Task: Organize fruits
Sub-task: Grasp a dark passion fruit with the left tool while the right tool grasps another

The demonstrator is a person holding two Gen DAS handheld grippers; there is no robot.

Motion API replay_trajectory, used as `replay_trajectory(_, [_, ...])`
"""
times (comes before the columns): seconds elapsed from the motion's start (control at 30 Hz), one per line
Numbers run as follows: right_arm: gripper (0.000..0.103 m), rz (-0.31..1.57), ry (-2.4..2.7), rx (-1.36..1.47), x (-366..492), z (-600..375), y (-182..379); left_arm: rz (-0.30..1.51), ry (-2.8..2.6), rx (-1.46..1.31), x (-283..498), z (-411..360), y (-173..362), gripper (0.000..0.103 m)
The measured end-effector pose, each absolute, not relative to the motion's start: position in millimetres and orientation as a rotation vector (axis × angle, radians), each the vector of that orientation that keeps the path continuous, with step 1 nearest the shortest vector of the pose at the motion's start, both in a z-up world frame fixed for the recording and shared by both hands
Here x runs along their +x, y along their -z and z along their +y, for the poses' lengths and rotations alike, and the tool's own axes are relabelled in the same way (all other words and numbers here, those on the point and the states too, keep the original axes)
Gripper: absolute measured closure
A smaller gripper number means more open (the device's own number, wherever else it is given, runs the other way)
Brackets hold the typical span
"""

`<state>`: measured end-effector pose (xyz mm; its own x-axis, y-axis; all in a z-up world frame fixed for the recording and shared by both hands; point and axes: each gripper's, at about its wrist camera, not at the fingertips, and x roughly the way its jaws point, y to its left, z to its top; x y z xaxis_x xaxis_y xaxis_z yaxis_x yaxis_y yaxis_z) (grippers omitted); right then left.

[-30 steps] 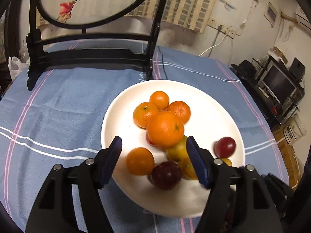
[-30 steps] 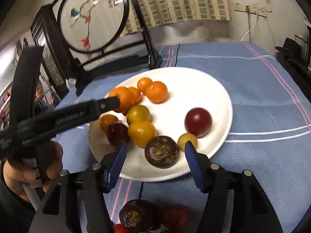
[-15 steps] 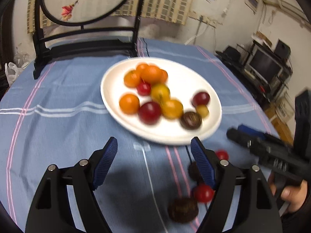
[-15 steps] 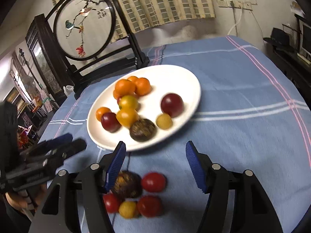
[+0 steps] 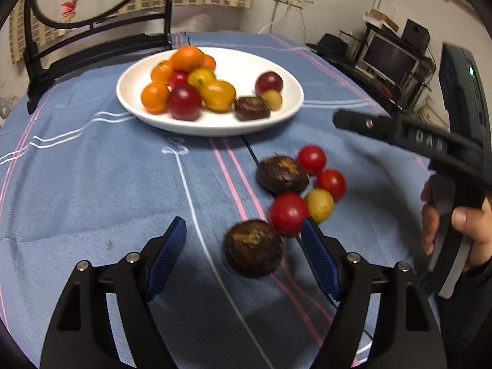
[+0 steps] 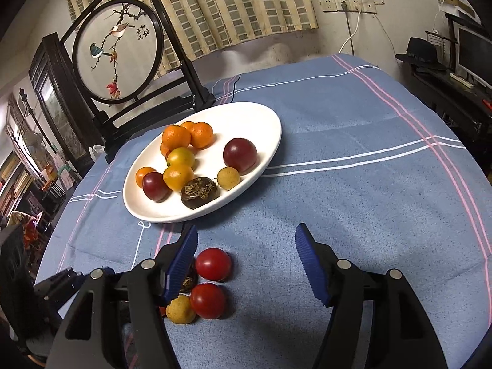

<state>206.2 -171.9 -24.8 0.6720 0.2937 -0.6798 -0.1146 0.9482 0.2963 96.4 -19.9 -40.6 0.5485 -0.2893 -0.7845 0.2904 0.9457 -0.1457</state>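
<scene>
Fruit sorting roughly two-thirds done by my count. White plate (image 6: pixel 270 123) on blue-cloth worktop (image 6: pixel 353 160) already loaded: oranges, yellow ones, plums, one dark wrinkly fruit.

Six loose fruits left on cloth near plate: three red tomatoes (image 5: pixel 289 213), yellow fruit (image 5: pixel 319 204), two dark wrinkly ones.

Left gripper (image 5: pixel 243 252) closing slightly, fingers not clamped on anything; nearest dark fruit (image 5: pixel 253 247) sits between them, untouched.

Right gripper (image 6: pixel 246 264) fingers apart, empty; tomato (image 6: pixel 213 263) just inside left finger.
</scene>
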Motion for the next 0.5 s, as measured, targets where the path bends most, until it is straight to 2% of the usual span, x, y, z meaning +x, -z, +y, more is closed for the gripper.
replay_trajectory(0.13, [0.036, 0.810, -0.248, 0.225, 205.6, -168.0, 24.1, 0.968, 0.376, 0.022, 95.5, -26.4, 49.0, 0.042])
replay_trajectory(0.17, [0.036, 0.808, -0.251, 0.222, 204.5, -167.2, 23.3, 0.967, 0.384, 0.029, 94.4, -28.4, 49.3, 0.051])
replay_trajectory(0.23, [0.036, 0.802, -0.261, 0.216, 202.8, -165.4, 21.4, 0.952, 0.385, 0.086, 89.4, -34.4, 49.0, 0.062])
replay_trajectory(0.5, [0.036, 0.817, -0.373, 0.167, 193.6, -138.8, 19.6, 0.912, 0.362, 0.053, 91.4, -19.7, 34.7, 0.063])
